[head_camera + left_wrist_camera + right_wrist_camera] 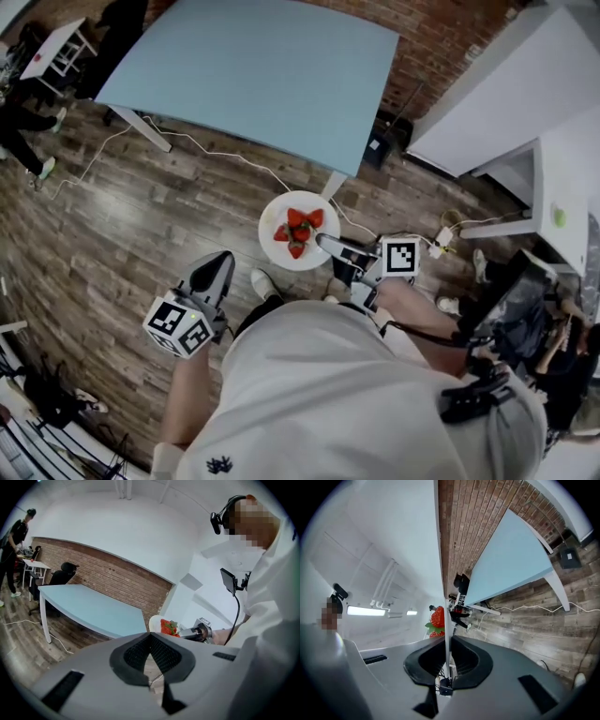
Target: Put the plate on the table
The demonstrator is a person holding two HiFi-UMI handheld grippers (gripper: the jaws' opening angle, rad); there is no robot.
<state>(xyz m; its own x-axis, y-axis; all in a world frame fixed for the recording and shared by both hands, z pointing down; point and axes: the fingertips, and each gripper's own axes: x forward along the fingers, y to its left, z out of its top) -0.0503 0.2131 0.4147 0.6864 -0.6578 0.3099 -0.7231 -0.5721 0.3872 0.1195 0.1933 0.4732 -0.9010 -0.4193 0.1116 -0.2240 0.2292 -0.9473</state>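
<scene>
Plate (279, 212) clamped in R gripper (322, 241); L gripper (224, 258) shut.

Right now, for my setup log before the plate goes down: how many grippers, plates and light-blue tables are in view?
Grippers: 2, the left gripper and the right gripper
Plate: 1
Light-blue table: 1
Total: 4
The strawberries on the plate are too bunched to count.
</scene>
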